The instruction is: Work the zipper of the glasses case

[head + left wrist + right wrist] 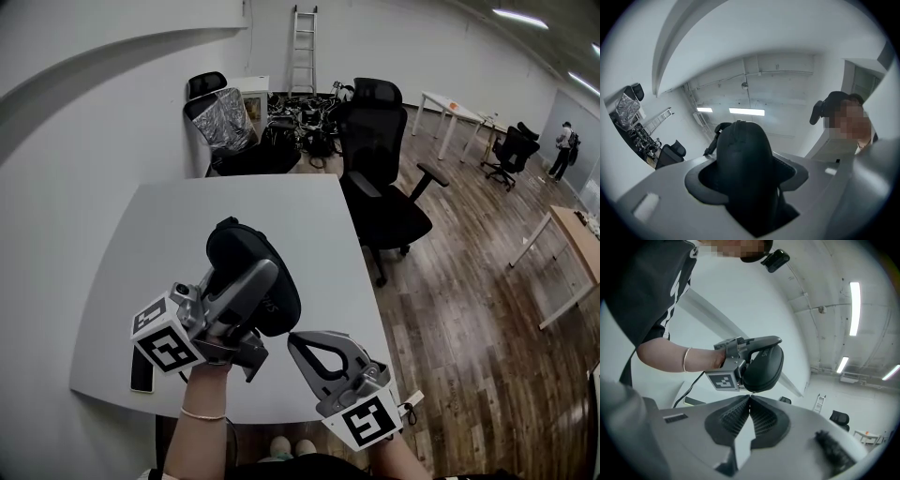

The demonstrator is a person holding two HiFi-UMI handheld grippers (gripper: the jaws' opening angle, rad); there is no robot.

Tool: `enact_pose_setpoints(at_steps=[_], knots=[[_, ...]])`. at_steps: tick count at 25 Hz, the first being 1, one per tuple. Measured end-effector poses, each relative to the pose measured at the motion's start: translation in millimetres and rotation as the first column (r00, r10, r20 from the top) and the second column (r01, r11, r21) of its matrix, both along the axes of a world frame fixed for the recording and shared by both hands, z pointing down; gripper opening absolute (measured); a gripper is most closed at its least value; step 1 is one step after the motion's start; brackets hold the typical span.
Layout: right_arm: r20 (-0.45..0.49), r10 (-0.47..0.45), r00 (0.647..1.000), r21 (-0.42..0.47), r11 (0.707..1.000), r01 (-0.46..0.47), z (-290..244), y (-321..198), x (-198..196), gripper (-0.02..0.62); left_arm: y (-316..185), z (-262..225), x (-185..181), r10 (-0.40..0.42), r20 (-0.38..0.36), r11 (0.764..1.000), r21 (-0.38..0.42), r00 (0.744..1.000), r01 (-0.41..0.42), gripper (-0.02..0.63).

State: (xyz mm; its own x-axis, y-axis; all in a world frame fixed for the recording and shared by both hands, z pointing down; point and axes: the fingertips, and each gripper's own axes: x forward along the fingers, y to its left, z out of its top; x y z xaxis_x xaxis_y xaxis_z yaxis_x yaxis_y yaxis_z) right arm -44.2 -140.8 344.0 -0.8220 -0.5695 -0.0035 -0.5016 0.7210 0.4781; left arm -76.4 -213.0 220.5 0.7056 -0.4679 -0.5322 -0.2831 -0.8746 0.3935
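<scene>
The left gripper clamps the black glasses case above the bench, the case's long axis running upper left to lower right. The right gripper, jaws pressed together, sits just lower right with its tips at the case's edge. I cannot tell whether it pinches a zipper pull.

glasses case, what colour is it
The glasses case is plain black, with a faint print on its side. It shows best in the right gripper view.
</scene>
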Motion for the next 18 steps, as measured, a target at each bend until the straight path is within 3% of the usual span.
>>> enact_pose_setpoints(at_steps=[8, 11, 15, 18], knots=[[0.043, 0.017, 0.999, -0.042, 0.999, -0.015, -0.7, -2.5, -8.2, 0.006, 1.1, -7.5, -2.8, -0.071, 0.003, 0.997, 0.029, 0.997, 0.071, 0.282], [0.08, 0.086, 0.993, -0.019, 0.996, -0.084, -4.7, -8.9, -1.9, 0.006, 1.9, -6.8, -14.6, -0.202, 0.025, 0.977, 0.075, 0.979, 0.2, 0.284], [0.128, 0.137, 0.982, -0.018, 0.991, -0.136, -13.5, -14.7, 11.0, 0.006, 4.6, 5.1, -34.7, -0.45, 0.147, 0.889, 0.162, 0.881, 0.428, 0.285], [0.18, 0.199, 0.963, -0.045, 0.98, -0.193, -20.4, -24.0, 22.4, 0.006, 8.2, 24.1, -35.4, -0.546, 0.224, 0.835, 0.213, 0.807, 0.507, 0.285]])
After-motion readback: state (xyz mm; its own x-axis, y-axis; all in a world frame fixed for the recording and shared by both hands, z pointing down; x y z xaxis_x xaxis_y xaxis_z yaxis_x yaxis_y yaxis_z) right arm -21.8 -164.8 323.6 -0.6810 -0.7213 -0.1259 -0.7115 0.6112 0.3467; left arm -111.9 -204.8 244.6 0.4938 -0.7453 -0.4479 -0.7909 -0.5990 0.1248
